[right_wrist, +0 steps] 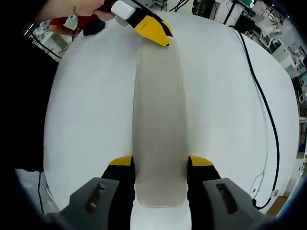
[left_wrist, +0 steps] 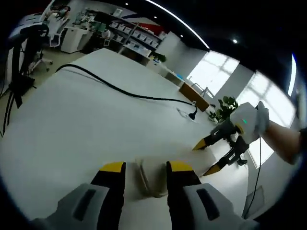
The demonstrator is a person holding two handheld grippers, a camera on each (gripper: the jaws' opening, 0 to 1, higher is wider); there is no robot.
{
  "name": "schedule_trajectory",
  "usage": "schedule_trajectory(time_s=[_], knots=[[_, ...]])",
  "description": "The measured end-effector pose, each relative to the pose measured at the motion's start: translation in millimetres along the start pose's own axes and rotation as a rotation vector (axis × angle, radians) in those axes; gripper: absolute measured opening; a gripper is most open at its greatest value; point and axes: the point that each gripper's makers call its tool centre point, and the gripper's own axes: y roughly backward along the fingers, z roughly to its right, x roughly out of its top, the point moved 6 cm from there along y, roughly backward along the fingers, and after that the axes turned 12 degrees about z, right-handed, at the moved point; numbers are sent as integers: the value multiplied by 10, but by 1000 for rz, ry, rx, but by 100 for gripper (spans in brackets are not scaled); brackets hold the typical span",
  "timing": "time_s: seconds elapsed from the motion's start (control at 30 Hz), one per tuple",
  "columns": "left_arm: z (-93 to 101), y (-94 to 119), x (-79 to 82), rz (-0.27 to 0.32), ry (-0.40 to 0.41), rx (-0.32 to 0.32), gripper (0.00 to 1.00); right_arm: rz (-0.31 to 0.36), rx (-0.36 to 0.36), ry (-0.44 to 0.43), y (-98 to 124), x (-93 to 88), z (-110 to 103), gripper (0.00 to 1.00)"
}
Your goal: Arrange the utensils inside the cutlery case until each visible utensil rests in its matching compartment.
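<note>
Left gripper view: left gripper [left_wrist: 144,173] fingers straddle one end of the closed beige cutlery case [left_wrist: 152,177] on the white counter [left_wrist: 72,124]; contact unclear. Right gripper [left_wrist: 212,154] hangs spread just beyond.

Right gripper view: case [right_wrist: 159,120] long axis runs straight away between right gripper [right_wrist: 159,163] fingers, apparently clamping its near end; left gripper [right_wrist: 151,28] at far end.

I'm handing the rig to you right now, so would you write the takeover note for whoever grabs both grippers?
Left gripper: jaws straddle one end of the long beige plastic cutlery case; grip unclear.
Right gripper: jaws flank the opposite end; grip unclear.
The case lies flat on the white table and looks closed; a black cable runs beside it.
Done: both ends approached.
Left: open the case, then sort the utensils into matching compartments.
</note>
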Motion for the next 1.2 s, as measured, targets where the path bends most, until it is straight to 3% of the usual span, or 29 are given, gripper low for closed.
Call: schedule_trajectory(time_s=[0.23,0.43,0.63,0.73,0.77,0.87,0.9,0.97,1.03,1.17,1.2], knots=[[40,-35,6,-5,-60,-17,33,-5,-5,-24,35,-28,-21,40],[29,-42,17,-18,-76,-29,32,11,-46,-49,198,-79,-34,37],[35,-53,29,-19,-99,-30,31,45,-90,-121,396,-216,-91,34],[35,-64,36,-20,-99,-28,31,19,-106,-133,499,-319,-111,32],[37,-65,37,-20,-101,-28,31,23,-117,-146,564,-355,-117,29],[52,-69,40,-23,-110,-26,30,38,-169,-158,687,-379,-82,7],[62,-69,39,-23,-112,-26,30,63,-190,-167,732,-349,-75,6],[60,-69,38,-22,-114,-27,29,91,-180,-203,709,-294,-88,6],[70,-70,42,-21,-118,-24,29,79,-170,-188,641,-249,-90,2],[81,-71,53,-23,-124,-16,29,31,-132,-216,510,-232,-121,0],[82,-72,55,-23,-125,-14,28,-14,-135,-255,487,-267,-135,0]])
